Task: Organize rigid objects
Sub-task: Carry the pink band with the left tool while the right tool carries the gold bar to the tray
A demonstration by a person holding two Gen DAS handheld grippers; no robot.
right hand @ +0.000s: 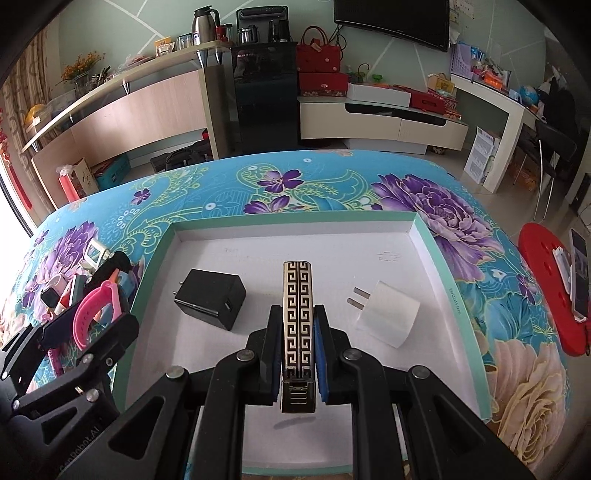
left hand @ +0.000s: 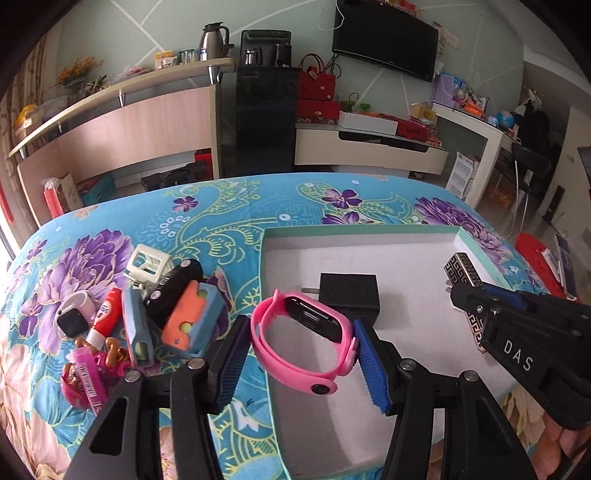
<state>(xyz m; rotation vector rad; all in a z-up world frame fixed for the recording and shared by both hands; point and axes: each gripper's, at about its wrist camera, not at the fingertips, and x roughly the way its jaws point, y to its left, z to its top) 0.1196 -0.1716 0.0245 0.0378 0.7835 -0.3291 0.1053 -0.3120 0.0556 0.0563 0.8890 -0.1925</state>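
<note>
Over the white tray [right hand: 424, 258], patterned lighter [right hand: 297, 314] clamped between right claw [right hand: 295, 332] pads.

Behind the worktop's floral cloth [right hand: 332, 184] stands a black cabinet [right hand: 266, 96] with kettles on top. A steel flask [right hand: 205, 26] sits on the long shelf [right hand: 110, 88] to its left, near yellow flowers [right hand: 79, 68]. Red bags [right hand: 319, 55] lie right of the cabinet, beneath a wall television [right hand: 395, 18]. A red stool [right hand: 546, 288] stands on the floor at right.
</note>
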